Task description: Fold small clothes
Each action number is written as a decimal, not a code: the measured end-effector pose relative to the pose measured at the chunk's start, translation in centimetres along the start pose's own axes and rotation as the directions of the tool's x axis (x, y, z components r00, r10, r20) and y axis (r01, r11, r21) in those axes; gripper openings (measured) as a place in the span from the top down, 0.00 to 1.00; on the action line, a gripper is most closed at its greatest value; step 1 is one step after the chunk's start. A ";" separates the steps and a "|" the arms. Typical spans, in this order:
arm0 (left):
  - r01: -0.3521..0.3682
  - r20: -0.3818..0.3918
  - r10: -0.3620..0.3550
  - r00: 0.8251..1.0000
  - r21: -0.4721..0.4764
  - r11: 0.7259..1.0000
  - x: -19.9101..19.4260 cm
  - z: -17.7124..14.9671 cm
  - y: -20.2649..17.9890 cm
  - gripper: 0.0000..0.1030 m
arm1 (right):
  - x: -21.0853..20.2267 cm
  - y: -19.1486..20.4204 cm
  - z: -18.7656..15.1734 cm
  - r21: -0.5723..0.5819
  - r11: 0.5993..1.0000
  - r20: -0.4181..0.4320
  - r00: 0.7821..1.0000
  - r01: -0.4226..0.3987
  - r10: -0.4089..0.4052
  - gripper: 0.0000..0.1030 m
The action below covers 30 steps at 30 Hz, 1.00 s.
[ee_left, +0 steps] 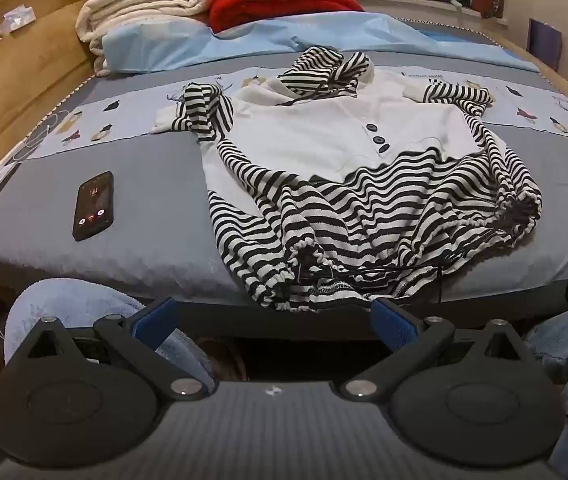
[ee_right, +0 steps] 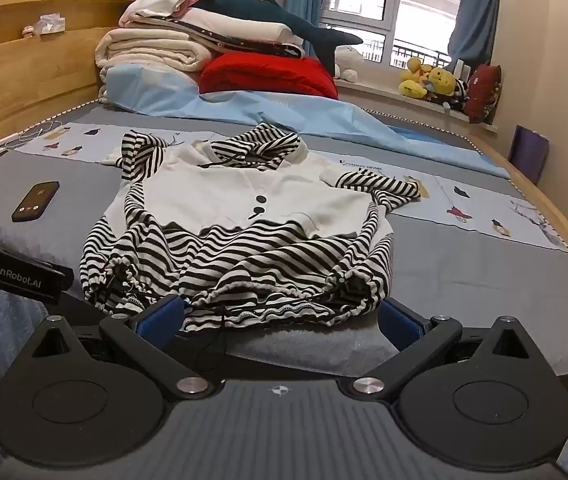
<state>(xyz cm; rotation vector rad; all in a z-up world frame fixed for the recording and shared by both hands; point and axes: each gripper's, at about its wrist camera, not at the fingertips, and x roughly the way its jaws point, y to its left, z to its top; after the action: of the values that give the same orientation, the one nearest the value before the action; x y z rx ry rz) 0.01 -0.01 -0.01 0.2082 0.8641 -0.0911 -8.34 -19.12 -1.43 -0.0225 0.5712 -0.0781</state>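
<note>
Lying rumpled | striped hooded top (ee_left: 348, 184) | white buttoned chest | bed (ee_left: 156, 216)

- Hooded top (ee_left: 348, 176) (ee_right: 240, 236): black-and-white striped body with a white front panel and dark buttons, lying face up and rumpled at frame centre.
- Hood bunched at the upper edge; striped sleeves crumpled to either side.
- Gathered drawstring hem at the lower edge, hanging slightly over the near bed edge.
</note>
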 end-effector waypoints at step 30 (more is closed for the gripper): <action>0.003 0.004 -0.003 1.000 0.010 1.000 0.0 0.2 -0.4 0.00 | 0.5 0.1 0.3 -0.003 1.000 -0.017 1.000 -0.014 0.014 0.01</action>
<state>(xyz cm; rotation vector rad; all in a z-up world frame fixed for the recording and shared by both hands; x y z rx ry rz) 0.09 -0.47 0.02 0.2156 0.8605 -0.0984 -7.76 -19.01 -1.43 -0.0205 0.5879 -0.0638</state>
